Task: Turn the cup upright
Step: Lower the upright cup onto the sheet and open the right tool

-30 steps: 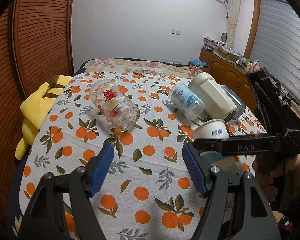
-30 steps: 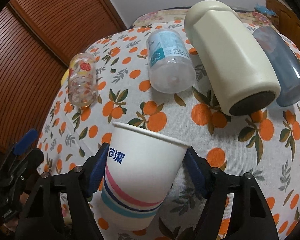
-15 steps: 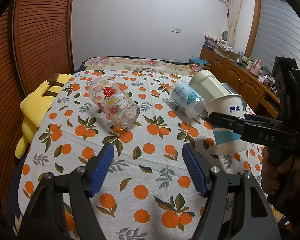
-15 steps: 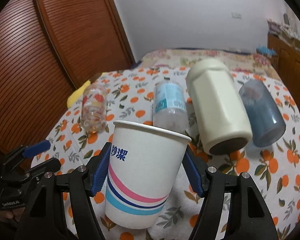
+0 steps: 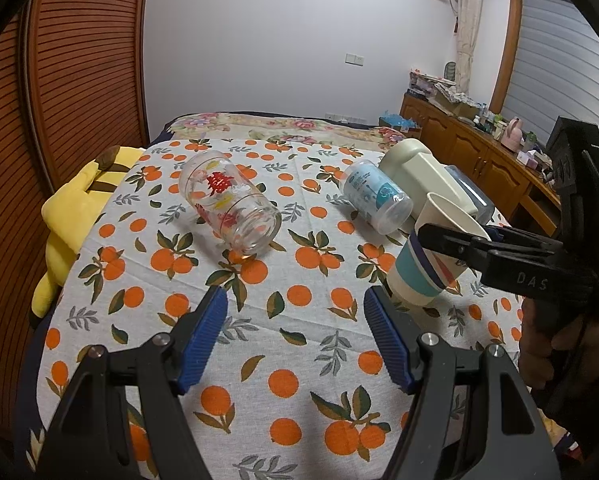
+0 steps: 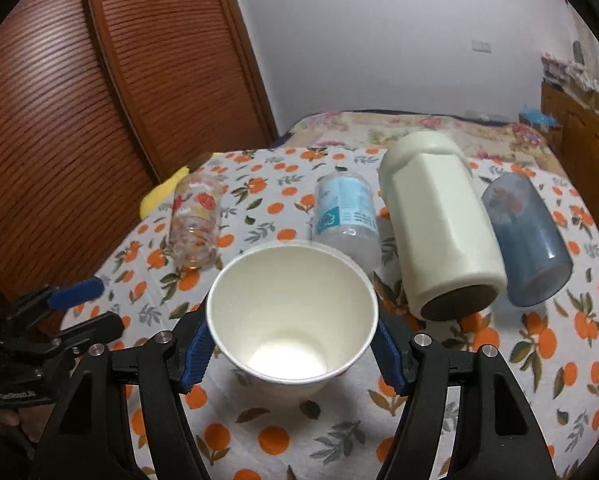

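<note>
Left wrist view
Left claw (image 5: 295,336): blue pads spread wide, nothing between them, held above the cloth (image 5: 259,328).
Paper cup (image 5: 431,258): to the right, clamped by the right claw (image 5: 451,240); it leans, mouth up and tilted toward the right, base low over the cloth. Whether the base touches the cloth cannot be told.
Glass (image 5: 229,208): lying on its side in the middle of the cloth, mouth toward the camera, red character on its wall.
Bottle (image 5: 375,196): clear, blue label, on its side, just behind the paper cup.
Cream jug (image 5: 419,172): on its side, right of the bottle.
Yellow plush (image 5: 71,216): at the left edge of the cloth.

Right wrist view
Right claw (image 6: 293,350): pads pressed on both sides of the paper cup (image 6: 291,312), gripping it below the rim.
Paper cup: mouth faces the camera, white inside visible down to the bottom.
Behind it, all on their sides: glass (image 6: 195,220) at left, bottle (image 6: 345,216), cream jug (image 6: 439,224), blue tumbler (image 6: 523,240) at right.
Left claw (image 6: 81,306): at the left edge, pads apart.
</note>
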Tool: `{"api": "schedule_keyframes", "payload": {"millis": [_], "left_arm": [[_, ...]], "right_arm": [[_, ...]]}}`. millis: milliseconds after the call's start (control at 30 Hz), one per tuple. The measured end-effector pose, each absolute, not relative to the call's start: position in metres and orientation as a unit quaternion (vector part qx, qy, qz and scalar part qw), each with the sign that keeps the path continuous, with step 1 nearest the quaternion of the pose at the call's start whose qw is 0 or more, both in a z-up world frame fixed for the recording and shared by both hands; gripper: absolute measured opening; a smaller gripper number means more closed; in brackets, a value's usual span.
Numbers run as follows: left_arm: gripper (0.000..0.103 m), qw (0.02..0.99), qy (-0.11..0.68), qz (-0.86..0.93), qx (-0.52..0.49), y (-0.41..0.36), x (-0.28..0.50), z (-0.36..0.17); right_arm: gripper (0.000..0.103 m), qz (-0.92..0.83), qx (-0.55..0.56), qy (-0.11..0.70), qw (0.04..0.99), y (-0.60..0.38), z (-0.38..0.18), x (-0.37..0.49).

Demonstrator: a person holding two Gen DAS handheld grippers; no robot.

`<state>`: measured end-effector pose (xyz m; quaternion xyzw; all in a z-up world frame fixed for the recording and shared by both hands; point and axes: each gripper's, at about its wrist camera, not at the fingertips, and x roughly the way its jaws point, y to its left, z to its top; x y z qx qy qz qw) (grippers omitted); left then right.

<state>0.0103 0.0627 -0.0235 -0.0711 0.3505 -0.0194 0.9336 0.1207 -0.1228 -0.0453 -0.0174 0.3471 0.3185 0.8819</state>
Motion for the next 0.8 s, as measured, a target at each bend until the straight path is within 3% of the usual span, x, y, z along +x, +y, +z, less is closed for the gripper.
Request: {"api": "schedule_keyframes", "payload": {"millis": [267, 800], "left_arm": [[0.071, 0.934, 0.348, -0.019, -0.070, 0.063, 0.010, -0.024], [0.071, 0.952, 0.302, -0.009, -0.045, 0.057, 0.005, 0.002]], "right_arm": [[0.064, 0.313, -0.067, 0.342, 0.884, -0.114, -0.044, 0.111], [0.078, 0.317, -0.058, 0.340, 0.884, -0.118, -0.037, 0.093]]}}
